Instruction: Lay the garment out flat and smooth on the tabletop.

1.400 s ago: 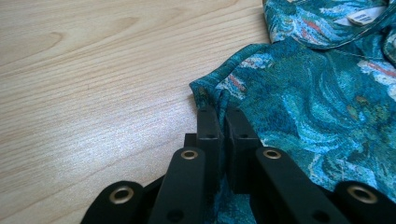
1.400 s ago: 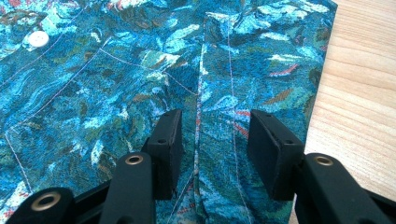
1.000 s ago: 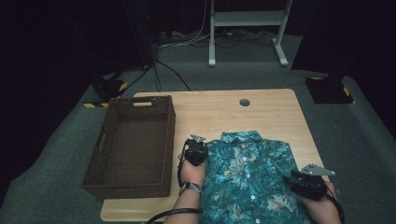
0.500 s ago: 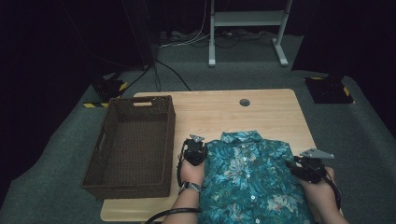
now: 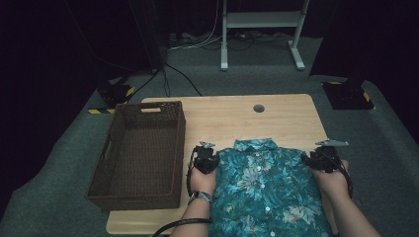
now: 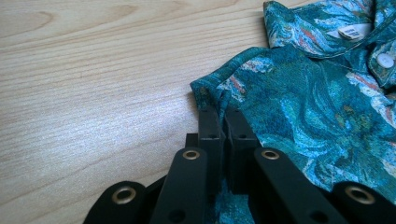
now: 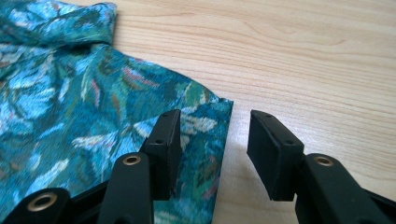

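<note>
Teal leaf-print shirt (image 5: 267, 187) lies flat, buttoned, collar w/ white tag.

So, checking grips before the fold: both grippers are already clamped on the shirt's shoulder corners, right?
Not both. The left gripper is clamped on the shirt at its shoulder corner, but the right gripper stands open, its jaws astride the other corner's edge without pressing it, as the right gripper view shows.

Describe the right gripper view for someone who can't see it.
Two black jaws of the right gripper stand open over the shoulder corner of a teal floral shirt, one jaw above the cloth and the other above the bare wooden table. The shirt lies flat at the left, with its collar at the top left.
</note>
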A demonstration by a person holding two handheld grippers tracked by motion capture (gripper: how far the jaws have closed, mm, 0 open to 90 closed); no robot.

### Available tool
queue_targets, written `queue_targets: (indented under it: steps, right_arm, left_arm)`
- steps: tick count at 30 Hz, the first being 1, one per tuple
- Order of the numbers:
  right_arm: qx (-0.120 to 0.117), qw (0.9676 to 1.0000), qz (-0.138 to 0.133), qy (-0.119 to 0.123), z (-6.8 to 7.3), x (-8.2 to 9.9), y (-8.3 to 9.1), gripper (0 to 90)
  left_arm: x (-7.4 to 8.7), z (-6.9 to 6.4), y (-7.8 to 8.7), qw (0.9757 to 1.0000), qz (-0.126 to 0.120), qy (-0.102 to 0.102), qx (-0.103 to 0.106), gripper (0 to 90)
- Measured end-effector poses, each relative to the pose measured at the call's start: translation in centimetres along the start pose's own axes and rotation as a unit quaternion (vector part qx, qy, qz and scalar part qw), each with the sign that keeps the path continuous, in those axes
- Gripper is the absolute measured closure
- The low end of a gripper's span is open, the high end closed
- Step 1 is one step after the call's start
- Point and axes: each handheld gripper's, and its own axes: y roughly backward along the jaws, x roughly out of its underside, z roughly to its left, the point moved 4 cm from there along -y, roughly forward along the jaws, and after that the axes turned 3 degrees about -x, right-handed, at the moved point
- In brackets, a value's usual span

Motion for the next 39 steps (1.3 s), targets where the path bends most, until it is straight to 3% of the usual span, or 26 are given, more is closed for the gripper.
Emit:
queue_targets:
  steps: [3,8,11,14,18,22,30,36,37,38,39]
  right_arm:
    - [-0.004,1.0,0.008,-0.004,-0.1,0.1,-0.6,55.4]
    - [-0.002,0.9999,0.009,0.006,0.3,-0.1,-1.2,64.4]
    - [0.003,0.9997,0.013,0.023,0.7,-0.4,-1.4,75.3]
    - [-0.001,0.9996,0.014,0.024,1.1,-0.4,-1.5,85.0]
    - [-0.001,0.9998,0.013,0.014,1.1,-0.4,-1.5,86.9]
    - [0.007,0.9998,0.005,0.018,1.3,-1.0,-1.0,87.0]
    - [0.024,0.9981,-0.041,0.04,1.6,-4.3,1.4,86.9]
    - [0.04,0.9944,-0.084,0.05,1.4,-7.9,3.9,87.0]
    - [0.043,0.9937,-0.09,0.052,1.3,-8.5,4.4,86.9]
    - [0.046,0.9929,-0.097,0.053,1.3,-9.1,4.8,87.0]
    - [0.046,0.9929,-0.097,0.053,1.3,-9.1,4.8,87.0]
  left_arm:
    - [-0.1,-0.1,0.0,1.0,0.0,0.0,-0.001,86.6]
    - [-0.2,-0.2,-0.1,1.0,0.005,-0.005,-0.004,86.7]
    - [-0.2,-0.2,-0.1,1.0,0.005,-0.006,-0.005,86.8]
    - [-0.3,-0.4,-0.1,0.9999,0.009,-0.011,-0.007,86.8]
    - [-0.5,-0.3,-0.1,0.9998,0.016,-0.009,-0.004,87.3]
    - [-1.2,-0.2,0.4,0.9999,0.006,-0.009,-0.006,87.9]
    - [-4.9,-0.4,2.3,0.9992,-0.039,-0.004,-0.002,87.9]
    - [-8.9,-0.8,4.9,0.9959,-0.09,-0.01,-0.001,87.9]
    - [-8.9,-0.8,4.9,0.9959,-0.09,-0.01,-0.001,87.9]
    - [-10.2,-0.9,5.8,0.9943,-0.106,-0.011,-0.002,87.9]
    - [-10.2,-0.9,5.8,0.9943,-0.106,-0.011,-0.002,87.9]
